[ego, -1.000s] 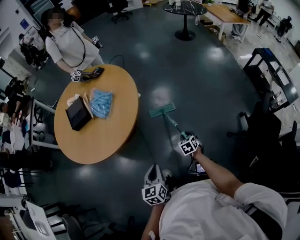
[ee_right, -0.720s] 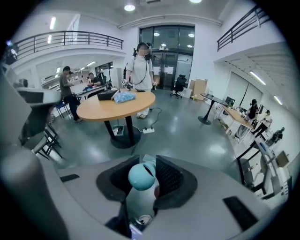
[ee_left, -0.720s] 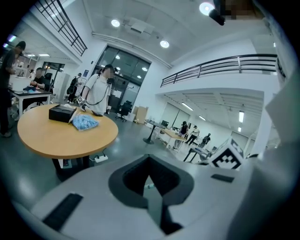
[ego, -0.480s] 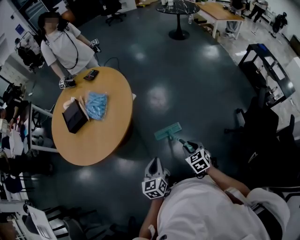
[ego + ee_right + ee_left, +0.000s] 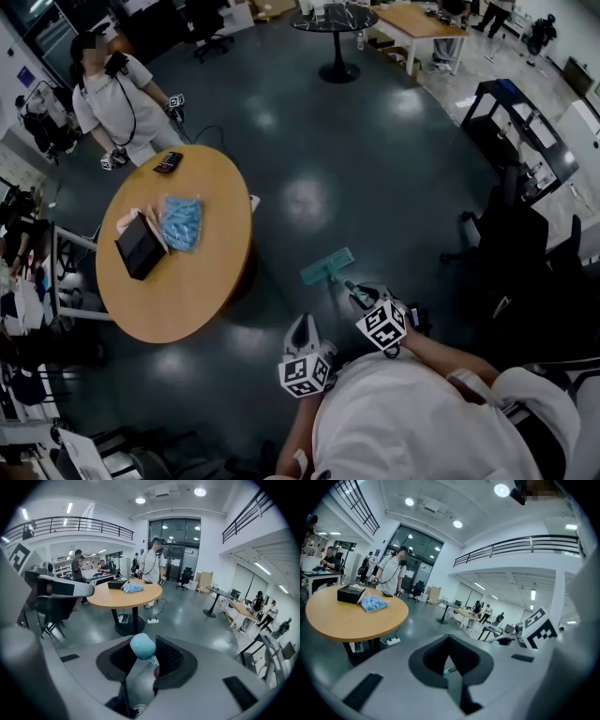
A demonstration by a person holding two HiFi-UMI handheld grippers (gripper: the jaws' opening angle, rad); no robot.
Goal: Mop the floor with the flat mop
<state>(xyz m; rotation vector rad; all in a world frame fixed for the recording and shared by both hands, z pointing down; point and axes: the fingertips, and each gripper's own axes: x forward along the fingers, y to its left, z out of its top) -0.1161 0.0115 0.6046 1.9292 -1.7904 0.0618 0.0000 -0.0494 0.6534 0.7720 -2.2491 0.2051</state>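
The flat mop's teal head (image 5: 327,266) lies on the dark floor just ahead of me, to the right of the round table. Its handle (image 5: 353,291) slants back to my right gripper (image 5: 372,307), which is shut on it below the marker cube. In the right gripper view the handle's teal end (image 5: 142,646) sits between the jaws. My left gripper (image 5: 302,336) hangs to the left of the handle, apart from it. In the left gripper view its jaws (image 5: 449,660) meet in a narrow V with nothing held.
A round wooden table (image 5: 197,281) stands at the left with a black box (image 5: 139,246) and a blue packet (image 5: 181,221) on it. A person (image 5: 112,98) stands behind it. Dark office chairs (image 5: 511,239) are at the right, a black pedestal table (image 5: 335,19) far back.
The mop head has come back across the floor toward me, and my right gripper has drawn in with the handle. The round table now lies further left. The left gripper has hardly moved.
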